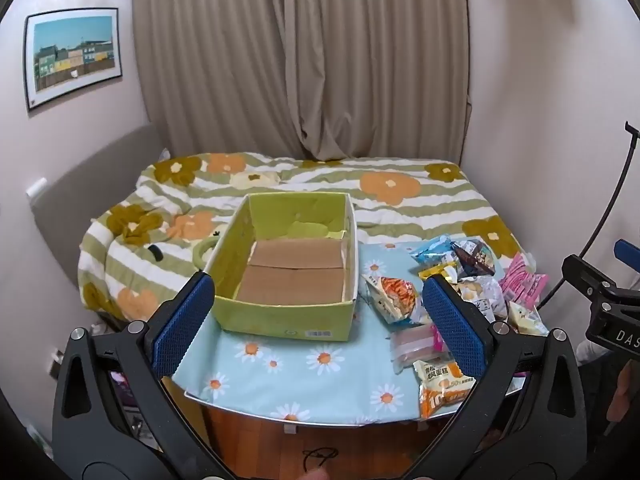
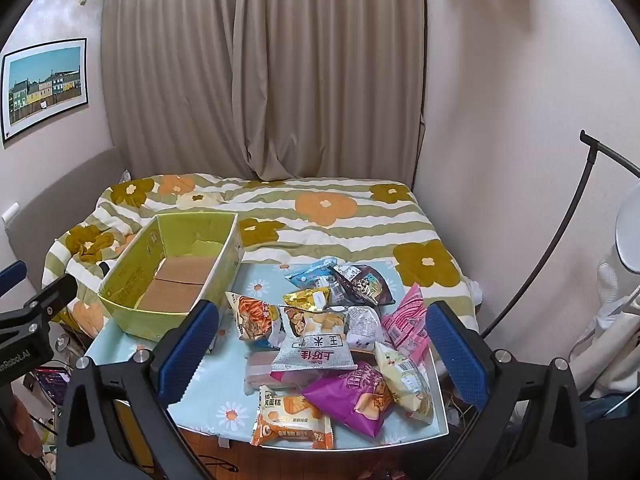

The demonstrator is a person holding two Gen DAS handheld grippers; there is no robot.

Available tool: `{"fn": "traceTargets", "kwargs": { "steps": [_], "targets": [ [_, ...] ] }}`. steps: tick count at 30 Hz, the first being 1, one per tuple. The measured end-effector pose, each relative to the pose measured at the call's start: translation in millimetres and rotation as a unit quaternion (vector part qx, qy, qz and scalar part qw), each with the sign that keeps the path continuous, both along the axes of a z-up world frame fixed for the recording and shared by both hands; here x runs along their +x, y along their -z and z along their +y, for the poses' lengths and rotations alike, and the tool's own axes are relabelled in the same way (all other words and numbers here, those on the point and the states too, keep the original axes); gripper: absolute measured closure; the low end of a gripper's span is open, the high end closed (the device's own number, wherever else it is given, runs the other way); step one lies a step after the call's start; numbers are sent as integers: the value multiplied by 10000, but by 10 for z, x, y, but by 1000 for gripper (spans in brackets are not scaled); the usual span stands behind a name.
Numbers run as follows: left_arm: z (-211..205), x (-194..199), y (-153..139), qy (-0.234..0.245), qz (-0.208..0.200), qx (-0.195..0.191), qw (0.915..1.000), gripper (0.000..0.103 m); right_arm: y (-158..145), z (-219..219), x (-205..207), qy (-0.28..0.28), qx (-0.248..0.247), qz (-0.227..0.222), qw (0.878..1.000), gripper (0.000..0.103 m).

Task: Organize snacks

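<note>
Left gripper [image 1: 320, 322]: jaws spread wide, nothing between the pads; it hangs above the near edge of the table, apart from everything on it.
Right gripper [image 2: 320, 344]: jaws also wide apart and holding nothing, raised over the snack heap.
Green box [image 1: 286, 264]: open-topped, bare cardboard floor, standing on the left part of the table; seen between the left gripper's fingers and beyond them.
Snack packets [image 2: 336, 336]: a loose pile on the right part of the table, just right of the box; they lie below and between the right gripper's fingers, untouched.
Table [image 1: 304, 364]: covered by a pale blue daisy cloth.
Bed [image 2: 340, 216]: behind the table, under a striped flowered quilt.
</note>
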State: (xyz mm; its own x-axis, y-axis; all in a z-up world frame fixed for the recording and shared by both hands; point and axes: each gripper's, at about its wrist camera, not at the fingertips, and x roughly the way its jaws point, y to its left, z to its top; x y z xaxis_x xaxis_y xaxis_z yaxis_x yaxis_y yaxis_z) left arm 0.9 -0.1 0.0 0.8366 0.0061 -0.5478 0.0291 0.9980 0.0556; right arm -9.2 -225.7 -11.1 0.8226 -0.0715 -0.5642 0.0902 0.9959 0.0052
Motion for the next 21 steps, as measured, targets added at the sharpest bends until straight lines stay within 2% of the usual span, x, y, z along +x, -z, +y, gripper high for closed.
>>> {"fn": "traceTargets", "kwargs": {
  "steps": [10,13,21],
  "targets": [
    [-21,69,11,-15,-60,83,9999,0,8,17,8,4,-35,44,10000,0],
    [-20,123,16,51,-54,8,10000,0,6,19,5,9,-43,47,10000,0],
    [19,-2,4,106,-164,-23,9998,0,15,26,8,10,-47,60,10000,0]
  ]
}}
